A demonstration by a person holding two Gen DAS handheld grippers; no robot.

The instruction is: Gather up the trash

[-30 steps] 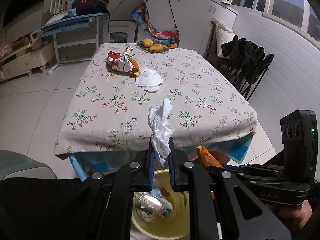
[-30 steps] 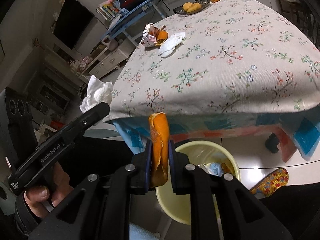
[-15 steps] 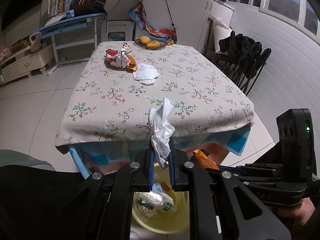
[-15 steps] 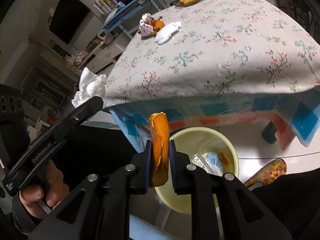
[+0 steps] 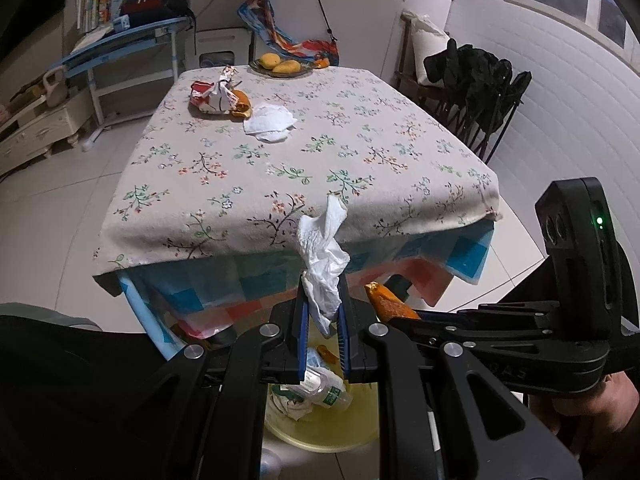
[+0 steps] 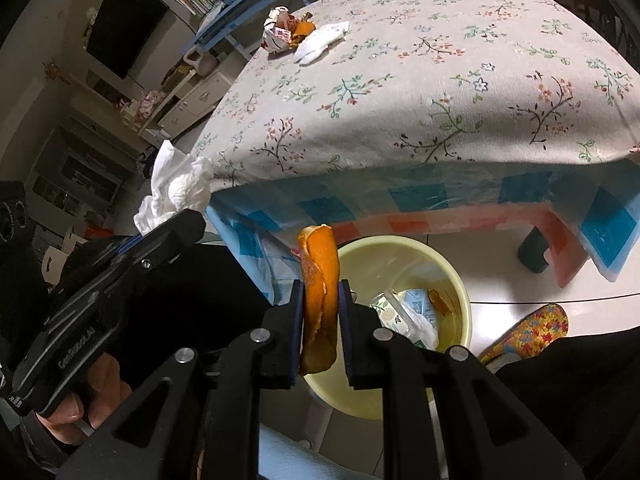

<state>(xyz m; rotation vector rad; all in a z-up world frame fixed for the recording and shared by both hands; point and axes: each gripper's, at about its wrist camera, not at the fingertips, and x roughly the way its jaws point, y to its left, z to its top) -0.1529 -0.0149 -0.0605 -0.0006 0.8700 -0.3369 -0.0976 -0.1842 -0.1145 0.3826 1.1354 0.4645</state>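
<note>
My left gripper (image 5: 322, 312) is shut on a crumpled white tissue (image 5: 323, 256), held above the yellow bin (image 5: 320, 436) that stands on the floor in front of the table. My right gripper (image 6: 320, 304) is shut on a strip of orange peel (image 6: 320, 280), with the yellow bin (image 6: 460, 292) just below and behind it. The bin holds a plastic bottle (image 5: 324, 390), a carton (image 6: 420, 306) and bits of peel. On the table's far side lie a crumpled red-and-white wrapper (image 5: 212, 96), orange peel (image 5: 241, 106) and a white tissue (image 5: 270, 122).
The table (image 5: 360, 152) has a floral cloth over a chequered one. A plate of mangoes (image 5: 280, 66) sits at its far edge. Black folded chairs (image 5: 476, 80) stand to the right, a blue desk (image 5: 120, 44) at the back left. A patterned slipper (image 6: 528, 334) lies beside the bin.
Both grippers have drawn back from the table and sunk a little, so the table looks farther off and more of the bin shows. Tissue and peel stay gripped.
</note>
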